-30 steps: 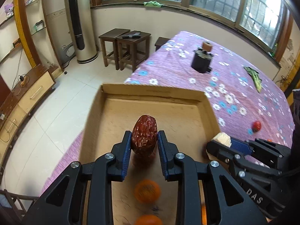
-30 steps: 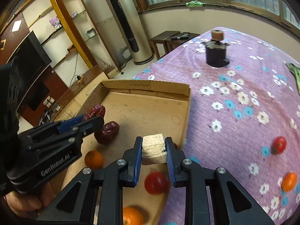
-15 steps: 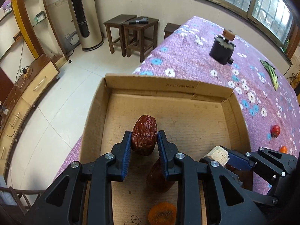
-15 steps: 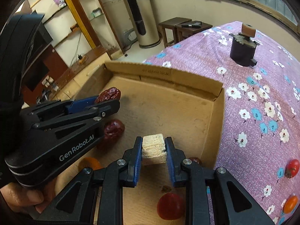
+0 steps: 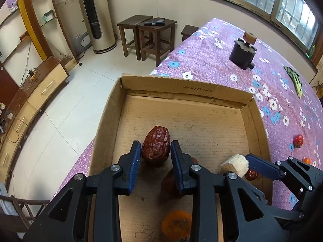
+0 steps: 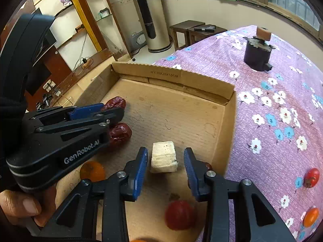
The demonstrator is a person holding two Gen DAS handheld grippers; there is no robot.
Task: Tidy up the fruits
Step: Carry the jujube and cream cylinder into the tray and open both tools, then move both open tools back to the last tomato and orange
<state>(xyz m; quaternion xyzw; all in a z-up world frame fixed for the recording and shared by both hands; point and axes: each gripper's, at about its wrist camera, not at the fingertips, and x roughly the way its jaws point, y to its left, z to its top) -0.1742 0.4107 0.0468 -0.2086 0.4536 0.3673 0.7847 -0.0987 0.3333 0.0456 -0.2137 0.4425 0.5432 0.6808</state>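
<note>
Left tongs point(image 5: 155, 157) just easing apart, wrinkled red jujube point(image 5: 155, 148) between pads. Right tongs point(image 6: 165, 166) just opened, pale cube point(image 6: 164, 157) released in shallow cardboard box point(image 6: 171, 76). Red, orange fruits point(image 6: 311, 177) remain on purple floral bed point(image 6: 282, 92).

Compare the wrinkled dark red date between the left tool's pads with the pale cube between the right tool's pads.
The wrinkled dark red date is oval, glossy and creased; the pale cube is blocky, matte and off-white. The left tool has blue pads close against the date, with barely any gap; the right tool has just opened, with clear gaps on both sides of the cube. Both are inside the brown cardboard box.
</note>
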